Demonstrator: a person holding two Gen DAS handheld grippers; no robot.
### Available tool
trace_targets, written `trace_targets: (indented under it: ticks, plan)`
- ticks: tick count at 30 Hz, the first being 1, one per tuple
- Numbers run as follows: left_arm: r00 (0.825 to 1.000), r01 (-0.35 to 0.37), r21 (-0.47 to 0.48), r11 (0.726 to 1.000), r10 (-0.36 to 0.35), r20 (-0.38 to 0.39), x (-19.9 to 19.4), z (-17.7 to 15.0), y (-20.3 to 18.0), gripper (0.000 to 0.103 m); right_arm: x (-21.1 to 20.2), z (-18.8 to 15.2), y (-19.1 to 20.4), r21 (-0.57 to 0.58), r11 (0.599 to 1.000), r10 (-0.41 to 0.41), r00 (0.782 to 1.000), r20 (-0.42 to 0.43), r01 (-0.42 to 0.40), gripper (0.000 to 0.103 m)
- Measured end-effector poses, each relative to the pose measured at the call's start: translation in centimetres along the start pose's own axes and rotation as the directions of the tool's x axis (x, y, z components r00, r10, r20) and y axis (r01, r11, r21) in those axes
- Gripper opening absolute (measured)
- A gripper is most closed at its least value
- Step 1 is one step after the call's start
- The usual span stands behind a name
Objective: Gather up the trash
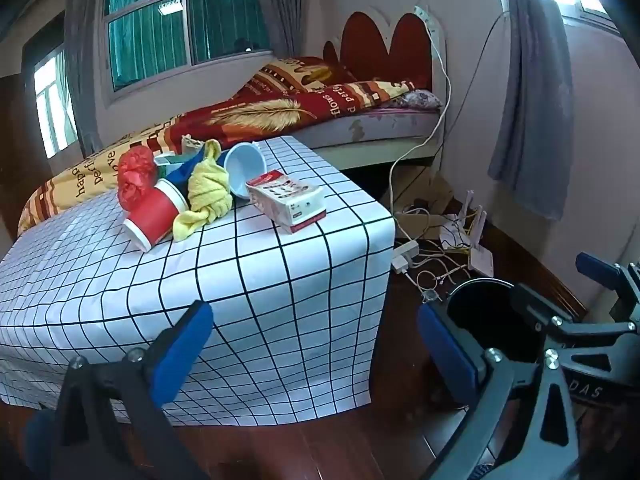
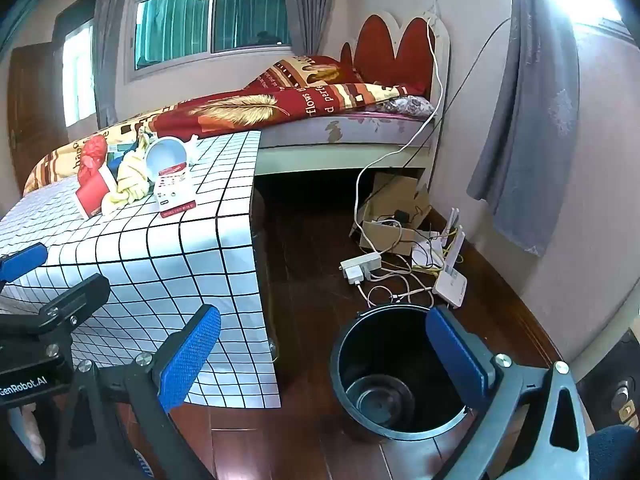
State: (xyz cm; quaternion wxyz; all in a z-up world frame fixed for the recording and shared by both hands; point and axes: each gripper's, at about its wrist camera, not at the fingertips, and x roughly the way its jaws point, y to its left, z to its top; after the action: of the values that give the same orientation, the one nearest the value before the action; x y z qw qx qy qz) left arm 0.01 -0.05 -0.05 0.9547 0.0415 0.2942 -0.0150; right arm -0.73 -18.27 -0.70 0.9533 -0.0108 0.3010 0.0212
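Trash lies heaped at the far end of a table [image 1: 280, 280] covered in a checked cloth: a red paper cup [image 1: 154, 212] on its side, a crumpled red bag [image 1: 136, 176], a yellow rag [image 1: 208, 192], a white cup [image 1: 246, 172] and a red-and-white carton [image 1: 288, 204]. A black bin [image 2: 384, 310] stands on the floor right of the table, with nothing inside. My left gripper [image 1: 316, 348] hangs open over the table's near corner, well short of the heap. Beside it, my right gripper [image 2: 324, 352] is open above the bin's near rim. Both hold nothing.
A bed [image 2: 340, 132] with a red blanket runs behind the table. On the floor beyond the bin lie a power strip [image 2: 360, 266], tangled cables, a white router [image 2: 450, 284] and a cardboard box [image 2: 396, 208]. A wall and a grey curtain [image 2: 528, 140] close the right side.
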Motion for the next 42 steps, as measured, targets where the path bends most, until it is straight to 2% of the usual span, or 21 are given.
trace_targets:
  ticks: [8,9,12,42]
  plan:
    - [1.0,0.026,-0.001,1.0,-0.026,-0.013,0.6,0.2,0.2,0.103,-0.1,0.0,-0.1,0.004,1.0,0.003,1.0,-0.01,-0.003,0.103]
    - [1.0,0.004,0.006,1.0,-0.004,-0.005,0.1,0.1,-0.1,0.103,0.0,0.0,-0.1,0.004,1.0,0.003,1.0,-0.011,-0.003,0.103]
    - [1.0,0.0,0.001,1.0,0.0,0.001,0.1,0.0,-0.3,0.103,-0.1,-0.1,-0.1,0.006,1.0,0.002,1.0,-0.008,-0.002,0.103]
    - [1.0,-0.02,-0.021,1.0,0.02,0.002,0.2,-0.2,0.5,0.103,-0.6,0.3,-0.4,0.011,1.0,-0.003,1.0,0.008,0.002,0.103]
